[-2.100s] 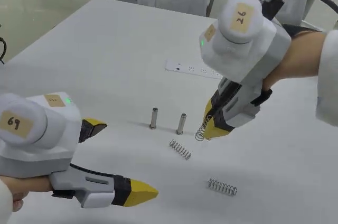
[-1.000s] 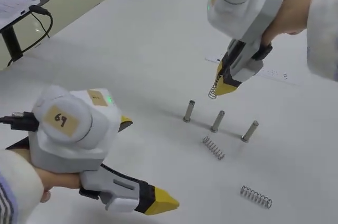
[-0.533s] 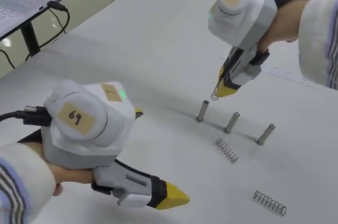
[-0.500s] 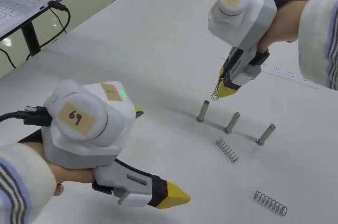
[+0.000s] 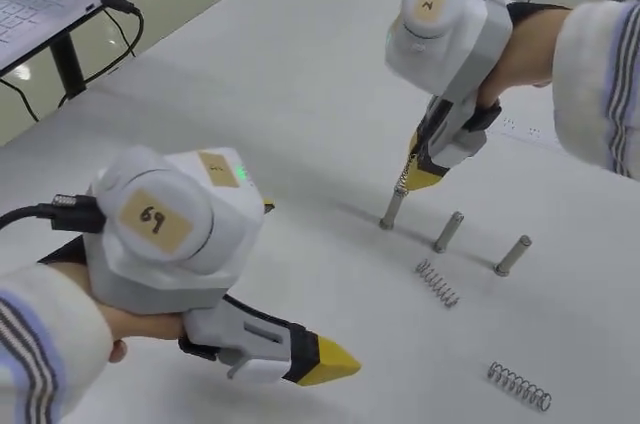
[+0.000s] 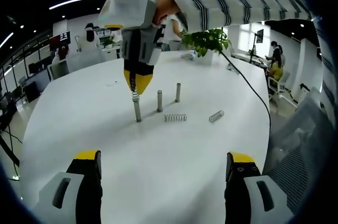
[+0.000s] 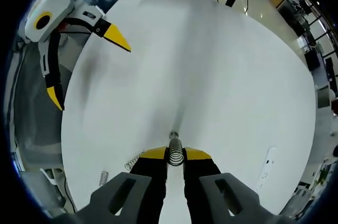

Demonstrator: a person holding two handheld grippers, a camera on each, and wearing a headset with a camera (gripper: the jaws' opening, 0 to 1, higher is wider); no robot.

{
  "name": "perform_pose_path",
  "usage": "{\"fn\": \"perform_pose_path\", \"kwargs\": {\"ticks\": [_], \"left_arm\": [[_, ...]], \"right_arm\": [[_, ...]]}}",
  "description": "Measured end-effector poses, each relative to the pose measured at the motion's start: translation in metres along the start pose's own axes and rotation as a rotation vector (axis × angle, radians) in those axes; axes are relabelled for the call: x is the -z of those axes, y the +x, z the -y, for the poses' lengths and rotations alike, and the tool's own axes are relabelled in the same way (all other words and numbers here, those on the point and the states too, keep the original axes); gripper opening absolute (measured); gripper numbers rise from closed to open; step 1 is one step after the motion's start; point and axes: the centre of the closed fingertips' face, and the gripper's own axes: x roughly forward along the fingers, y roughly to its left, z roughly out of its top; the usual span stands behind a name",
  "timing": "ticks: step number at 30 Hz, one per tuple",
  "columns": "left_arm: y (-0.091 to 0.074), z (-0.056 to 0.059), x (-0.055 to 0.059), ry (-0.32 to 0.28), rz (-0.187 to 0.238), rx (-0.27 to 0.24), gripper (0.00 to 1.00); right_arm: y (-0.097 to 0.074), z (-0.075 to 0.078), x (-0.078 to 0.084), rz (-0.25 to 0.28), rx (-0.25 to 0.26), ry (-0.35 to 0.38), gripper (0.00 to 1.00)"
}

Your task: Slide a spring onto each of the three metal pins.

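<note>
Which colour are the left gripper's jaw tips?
Yellow; the left gripper shows both best in the left gripper view.

A broad white counter (image 5: 250, 94) carries three short grey metal pins (image 5: 448, 232) standing in a row. One loose coiled wire spring (image 5: 437, 282) lies flat just beside the middle pin, and a second spring (image 5: 519, 386) lies nearer the counter's edge. A flat white power strip (image 5: 520, 129) lies beyond the pins.

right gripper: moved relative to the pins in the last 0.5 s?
Yes. The right gripper has dropped toward the leftmost pin. The spring in its jaws, which earlier hung above the pin's top, now meets it.
</note>
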Motion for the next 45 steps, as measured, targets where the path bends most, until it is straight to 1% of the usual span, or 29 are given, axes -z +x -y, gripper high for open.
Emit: {"fn": "perform_pose_path", "kwargs": {"ticks": [4,6,8,11,15,17,21,23,27,29,35,39,45], "left_arm": [[0.001,-0.001,0.002,-0.010,-0.005,-0.005,0.95],[0.001,0.000,0.003,-0.013,-0.005,-0.001,0.95],[0.001,-0.001,0.003,-0.009,-0.011,-0.001,0.94],[0.001,-0.001,0.005,-0.006,-0.018,-0.001,0.94],[0.001,-0.002,0.002,-0.007,-0.004,-0.009,0.94],[0.001,-0.001,0.002,-0.007,-0.004,-0.004,0.93],[0.001,-0.002,0.005,-0.003,-0.021,-0.005,0.93],[0.000,-0.002,0.007,-0.002,-0.023,-0.006,0.93],[0.000,-0.003,0.002,0.002,0.002,-0.014,0.94],[0.000,-0.002,0.002,0.004,0.000,-0.009,0.93],[0.003,0.000,0.004,0.008,-0.006,0.004,0.93],[0.004,0.000,0.008,0.008,-0.019,0.006,0.94],[0.002,-0.001,0.009,0.002,-0.023,0.007,0.94]], "right_arm": [[0.009,0.000,0.002,-0.017,-0.006,-0.007,0.08],[0.012,0.001,0.002,-0.021,0.000,-0.013,0.08],[0.015,0.002,0.002,-0.022,0.001,0.001,0.08],[0.021,0.001,0.003,-0.029,-0.006,0.002,0.08],[0.028,0.003,0.005,-0.040,-0.010,0.004,0.08],[0.031,0.003,0.004,-0.042,-0.014,0.012,0.08],[0.036,0.004,0.005,-0.054,-0.015,0.010,0.08],[0.038,0.005,0.005,-0.052,-0.012,0.022,0.08],[0.042,0.000,0.008,-0.061,-0.015,0.015,0.08],[0.043,0.000,0.009,-0.066,-0.014,0.019,0.08],[0.049,-0.003,0.011,-0.075,-0.016,0.001,0.08],[0.052,-0.004,0.011,-0.087,-0.010,-0.009,0.08],[0.051,-0.008,0.009,-0.084,-0.006,-0.007,0.09]]}}
